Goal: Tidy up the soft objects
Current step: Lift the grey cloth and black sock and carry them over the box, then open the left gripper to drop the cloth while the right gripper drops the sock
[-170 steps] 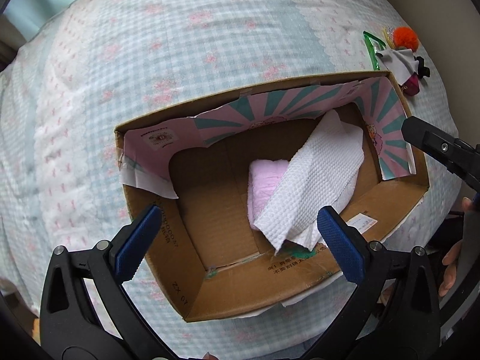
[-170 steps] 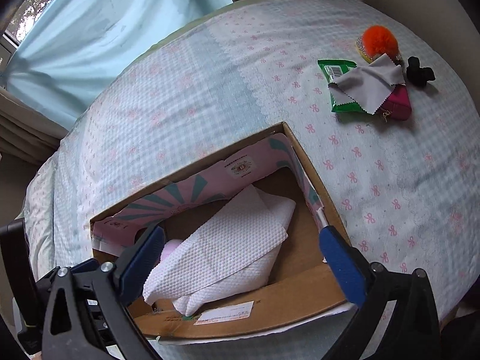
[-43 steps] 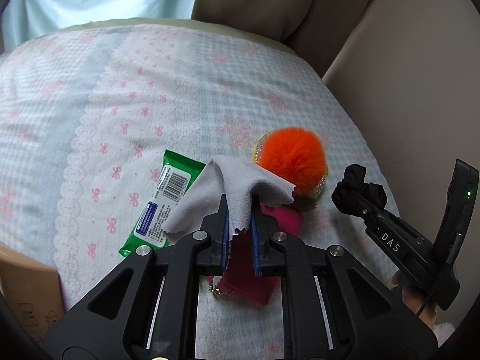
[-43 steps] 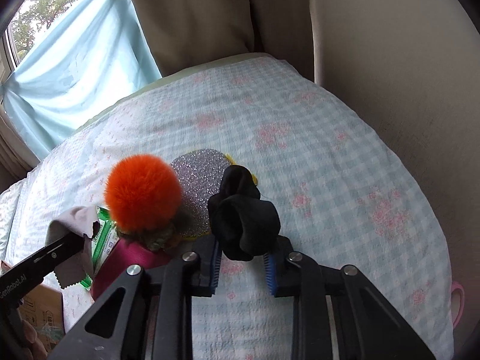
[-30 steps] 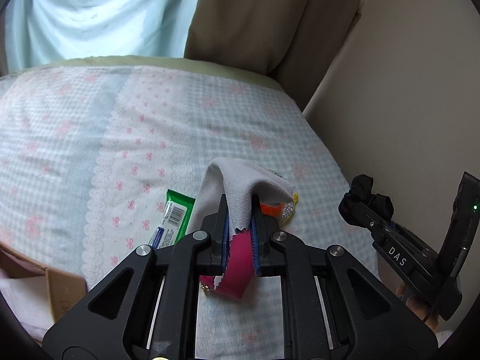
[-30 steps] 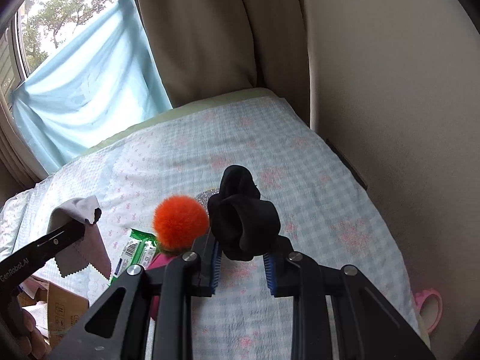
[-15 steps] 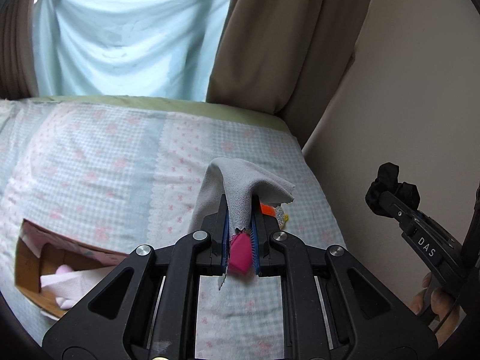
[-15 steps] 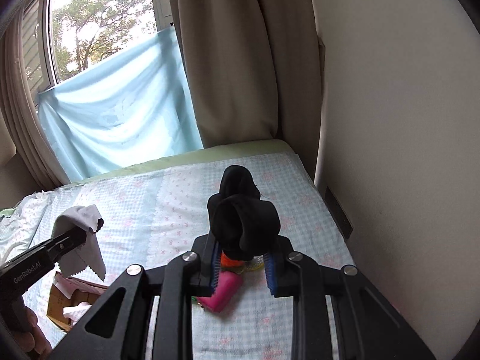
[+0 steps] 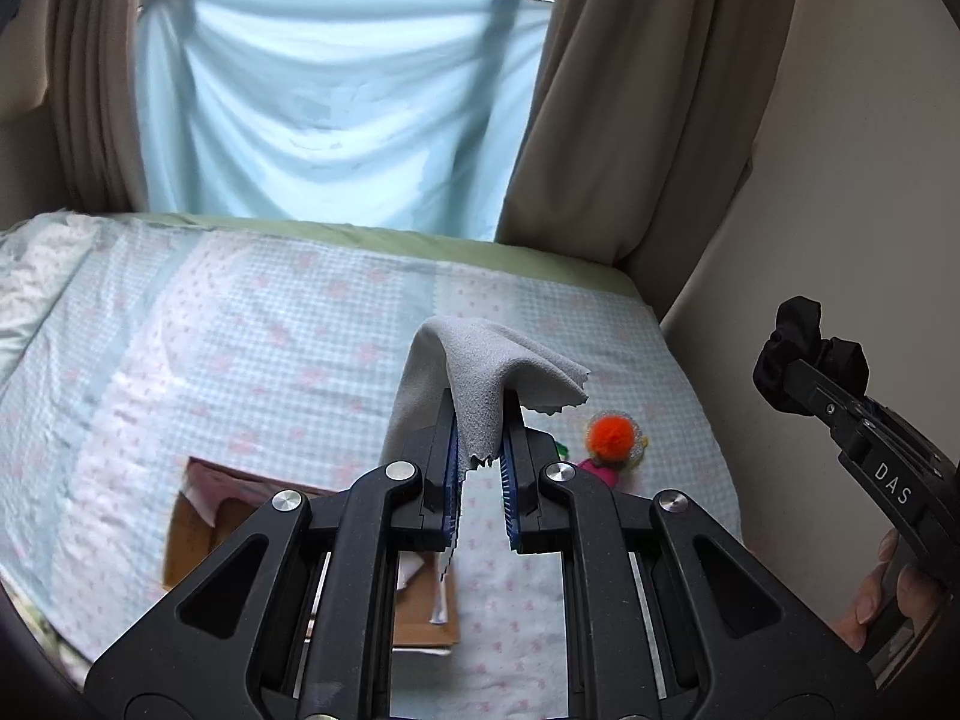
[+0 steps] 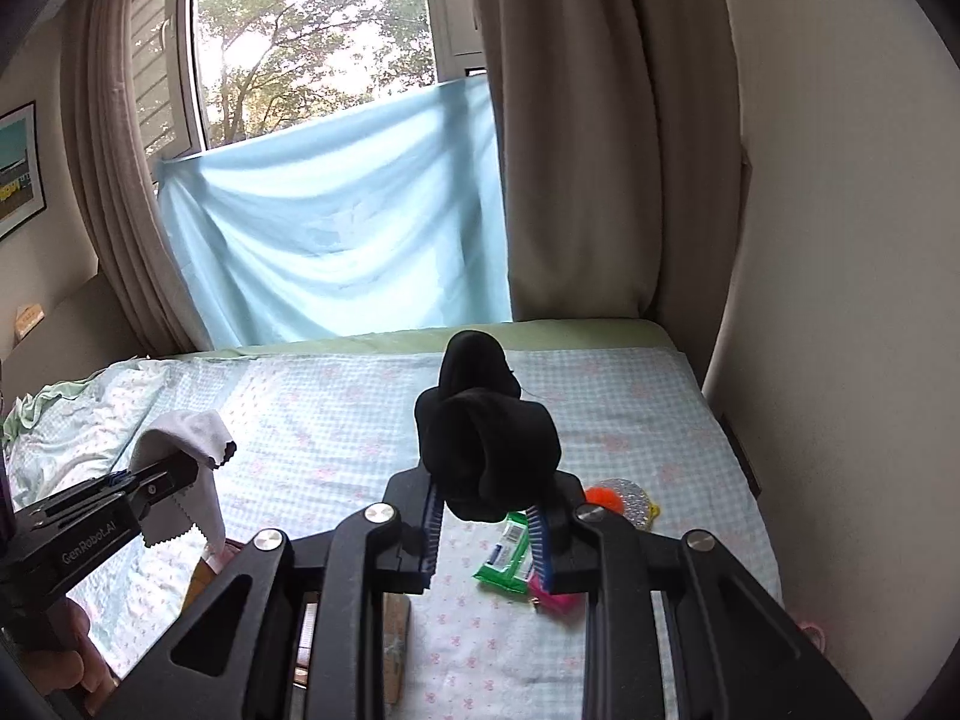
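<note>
Both grippers have risen high above the bed (image 9: 252,354) within the last second. The left gripper (image 9: 480,468) has its fingers clamped on a grey cloth (image 9: 480,378), and the right gripper (image 10: 486,516) pinches a black scrunchie (image 10: 486,450). Both soft items are now clear of the orange pom-pom (image 9: 611,435), ready to carry to the cardboard box (image 9: 192,534) below.
</note>
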A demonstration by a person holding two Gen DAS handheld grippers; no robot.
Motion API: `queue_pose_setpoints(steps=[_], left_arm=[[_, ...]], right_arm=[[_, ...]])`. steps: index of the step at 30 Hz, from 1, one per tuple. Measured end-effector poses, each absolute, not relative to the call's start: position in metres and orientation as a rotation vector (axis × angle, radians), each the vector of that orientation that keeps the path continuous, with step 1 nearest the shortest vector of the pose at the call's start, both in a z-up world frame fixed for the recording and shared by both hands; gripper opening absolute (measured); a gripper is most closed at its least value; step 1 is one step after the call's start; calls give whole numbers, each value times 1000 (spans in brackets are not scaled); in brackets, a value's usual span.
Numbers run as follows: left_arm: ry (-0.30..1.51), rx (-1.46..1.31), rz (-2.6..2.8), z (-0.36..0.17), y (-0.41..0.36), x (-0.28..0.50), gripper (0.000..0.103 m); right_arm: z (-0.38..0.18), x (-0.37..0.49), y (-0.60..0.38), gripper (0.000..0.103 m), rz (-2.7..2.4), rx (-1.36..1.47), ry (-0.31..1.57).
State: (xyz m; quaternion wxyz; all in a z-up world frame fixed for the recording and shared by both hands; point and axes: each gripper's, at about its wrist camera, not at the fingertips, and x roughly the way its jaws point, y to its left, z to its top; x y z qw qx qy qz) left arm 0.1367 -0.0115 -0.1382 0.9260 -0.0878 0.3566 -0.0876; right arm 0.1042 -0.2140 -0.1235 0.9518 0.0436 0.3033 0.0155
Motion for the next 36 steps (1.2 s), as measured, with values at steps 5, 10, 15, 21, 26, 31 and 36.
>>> queue_pose_setpoints(steps=[5, 10, 15, 21, 26, 31, 36], left_arm=[[777, -140, -181, -143, 55, 137, 10], [833, -98, -183, -164, 121, 140, 10], [913, -51, -195, -193, 171, 147, 10], [1025, -30, -219, -242, 194, 162, 10], [1129, -32, -242, -289, 194, 177, 10], [1229, -44, -248, -335, 192, 197, 10], [1323, -21, -274, -375, 182, 217, 10]], right_arm=[[-126, 109, -143, 22, 56, 98, 656], [-144, 111, -75, 22, 72, 101, 704], [-176, 121, -27, 22, 68, 156, 791], [-225, 139, 6, 22, 62, 165, 943], [-273, 149, 16, 22, 41, 185, 1076], [-314, 168, 15, 22, 22, 220, 1171], [-352, 194, 15, 22, 27, 237, 1275]])
